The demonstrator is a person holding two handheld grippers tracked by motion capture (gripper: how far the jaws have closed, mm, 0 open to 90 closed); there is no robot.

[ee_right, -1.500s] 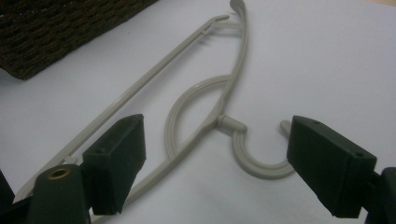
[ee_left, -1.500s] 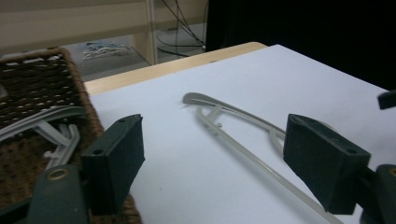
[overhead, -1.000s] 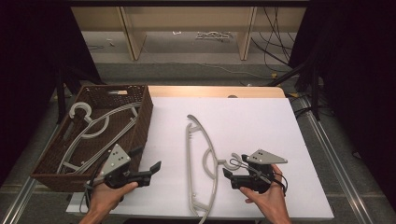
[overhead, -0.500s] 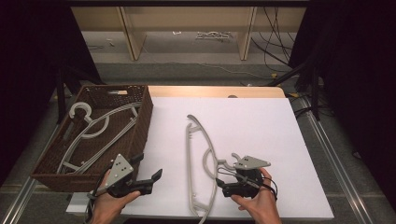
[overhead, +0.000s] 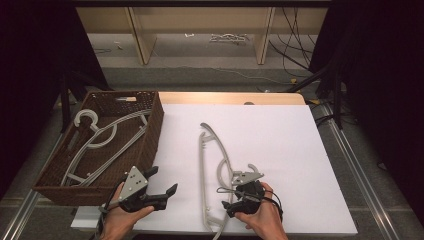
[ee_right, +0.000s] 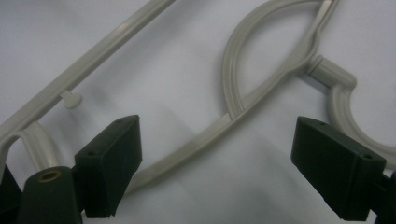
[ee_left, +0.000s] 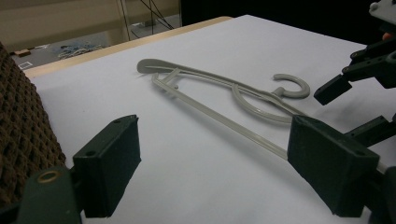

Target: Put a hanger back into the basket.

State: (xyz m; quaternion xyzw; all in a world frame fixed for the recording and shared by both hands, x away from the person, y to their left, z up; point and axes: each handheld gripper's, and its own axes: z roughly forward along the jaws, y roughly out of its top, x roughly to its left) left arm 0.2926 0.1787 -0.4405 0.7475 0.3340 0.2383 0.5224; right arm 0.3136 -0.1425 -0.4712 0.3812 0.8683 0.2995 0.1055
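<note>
While it lies flat on the white desk (overhead: 280,130), the grey plastic clothes hanger (overhead: 210,165) on the open surface runs lengthwise away from the person, its straight bar on the side toward the basket and its hook (overhead: 251,172) curling out on the far side from the basket. In the right gripper view the hanger's curved shoulder and neck (ee_right: 261,93) pass across the desk between and beyond the two spread jaws, with the hook to one side; nothing is pinched. The right claw (overhead: 225,196) sits wide open and empty, tipped down over the hanger's near half, its jaws just beside the neck; whether they touch the plastic cannot be told. The right hand (overhead: 260,215) grips it from the near edge of the desk.

On the basket side of the hanger, apart from the bar, the left claw (overhead: 161,181) is held by the left hand (overhead: 122,215), also wide open and empty, pointing toward the hanger. The left gripper view shows the hanger (ee_left: 219,100) stretched across the desk beyond its jaws, with the right claw (ee_left: 359,98) past the hook.

Beyond the left claw from the hanger, a brown woven basket (overhead: 150,135) holds more grey hangers (overhead: 100,137), stacked loosely.
</note>
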